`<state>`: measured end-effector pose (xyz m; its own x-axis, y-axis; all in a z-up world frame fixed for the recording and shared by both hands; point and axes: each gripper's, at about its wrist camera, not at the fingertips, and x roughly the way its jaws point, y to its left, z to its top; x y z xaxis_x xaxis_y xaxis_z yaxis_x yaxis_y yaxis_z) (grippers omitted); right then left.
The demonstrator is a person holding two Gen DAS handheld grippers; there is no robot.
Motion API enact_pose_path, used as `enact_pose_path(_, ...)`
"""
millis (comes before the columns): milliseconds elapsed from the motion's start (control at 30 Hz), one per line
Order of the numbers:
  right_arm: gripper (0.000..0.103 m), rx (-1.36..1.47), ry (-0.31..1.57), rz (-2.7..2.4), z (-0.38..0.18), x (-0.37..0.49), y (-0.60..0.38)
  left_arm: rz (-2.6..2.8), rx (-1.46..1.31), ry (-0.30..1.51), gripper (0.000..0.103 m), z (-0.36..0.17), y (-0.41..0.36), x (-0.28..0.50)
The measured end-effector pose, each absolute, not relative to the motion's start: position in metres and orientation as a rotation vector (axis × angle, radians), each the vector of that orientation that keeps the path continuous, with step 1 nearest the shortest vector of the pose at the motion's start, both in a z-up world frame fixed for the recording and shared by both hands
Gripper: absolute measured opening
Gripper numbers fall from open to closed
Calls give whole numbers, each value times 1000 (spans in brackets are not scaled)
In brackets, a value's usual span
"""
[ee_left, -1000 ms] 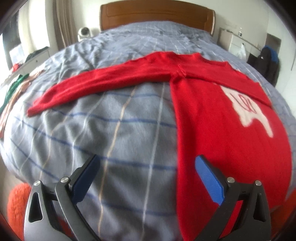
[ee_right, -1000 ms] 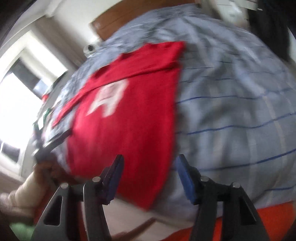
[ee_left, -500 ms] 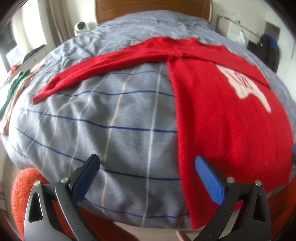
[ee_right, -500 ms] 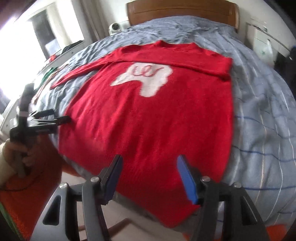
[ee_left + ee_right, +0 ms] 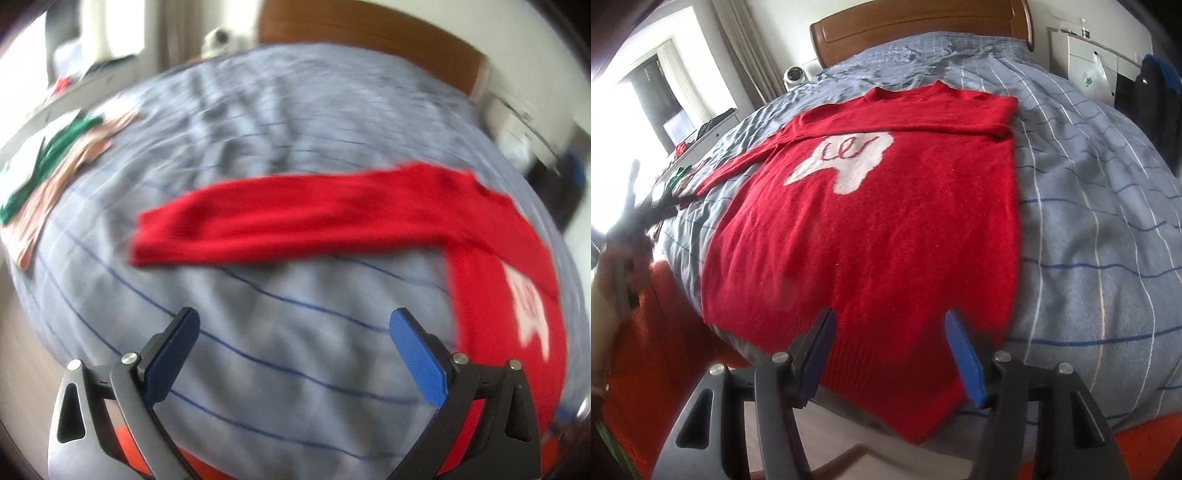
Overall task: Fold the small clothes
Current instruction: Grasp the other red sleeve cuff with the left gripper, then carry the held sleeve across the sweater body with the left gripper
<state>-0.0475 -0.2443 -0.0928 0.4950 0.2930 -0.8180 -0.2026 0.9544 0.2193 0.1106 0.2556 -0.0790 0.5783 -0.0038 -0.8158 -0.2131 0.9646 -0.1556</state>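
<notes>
A red sweater (image 5: 879,221) with a white patch on its front lies flat on the blue striped bed (image 5: 1089,206). Its right sleeve is folded across the chest; its left sleeve (image 5: 295,218) stretches out to the left. My right gripper (image 5: 890,332) is open and empty, just above the sweater's hem at the bed's near edge. My left gripper (image 5: 293,325) is open and empty, over bare bedding in front of the outstretched sleeve; this view is blurred. The left gripper also shows at the left edge of the right wrist view (image 5: 635,214).
Green and pink clothes (image 5: 55,162) lie at the bed's far left. A wooden headboard (image 5: 916,26) is at the back, a white cabinet (image 5: 1097,62) and dark bag (image 5: 1156,92) at the right. Orange fabric (image 5: 653,350) sits below the bed's near edge.
My left gripper has swung left, so the outstretched sleeve is now ahead of it. My right gripper has moved closer over the hem. Both stay open.
</notes>
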Motion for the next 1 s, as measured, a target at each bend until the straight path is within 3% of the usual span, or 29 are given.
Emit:
enact_pose_path(233, 61, 124, 999, 297, -91, -50, -248, 310, -580, 1035, 99, -120, 368, 139)
enact_pose_path(333, 62, 138, 1005, 297, -91, -49, -249, 341, -671, 970, 88, -125, 384, 145)
enact_pose_path(367, 62, 138, 1009, 297, -92, -49, -248, 353, -683, 938, 79, -124, 386, 146)
enact_pose_path(433, 62, 131, 1012, 300, -93, -48, -246, 338, -687, 915, 39, -121, 385, 149)
enact_pose_path(467, 62, 127, 1011, 302, -92, -49, -245, 320, -683, 938, 4, -120, 383, 152)
enact_pose_path(533, 62, 123, 1008, 306, -91, -49, -244, 308, -682, 943, 4, -113, 381, 151)
enact_pose_path(733, 62, 136, 985, 322, -87, -51, -246, 240, -462, 847, 4, -22, 325, 174)
enact_pose_path(867, 62, 142, 977, 344, -87, -50, -246, 58, -306, 743, 4, 60, 230, 201)
enact_pose_path(1000, 62, 135, 965, 355, -86, -53, -246, -157, -209, 683, 4, 109, 123, 226)
